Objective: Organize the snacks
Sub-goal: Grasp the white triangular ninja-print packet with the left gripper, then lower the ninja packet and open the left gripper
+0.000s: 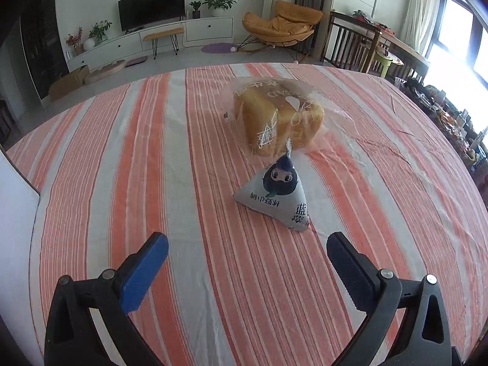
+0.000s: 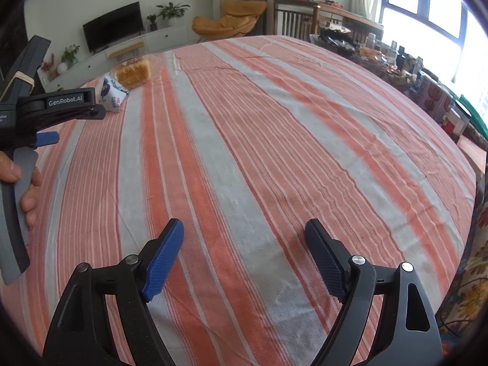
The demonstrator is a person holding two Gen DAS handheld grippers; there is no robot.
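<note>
Fingers (image 1: 154, 270) short of pyramid pouch (image 1: 276, 196).

orange-striped tablecloth (image 1: 122, 183), golden loaf (image 1: 274, 116), blue claw pads (image 2: 164, 259)

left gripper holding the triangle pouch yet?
No. The left gripper is open over bare tablecloth, with the pouch ahead of its fingertips, untouched, in front of the bread.

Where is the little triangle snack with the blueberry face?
The triangle snack pouch sits on the striped tablecloth, right in front of the bagged bread, ahead of the open left gripper.
</note>
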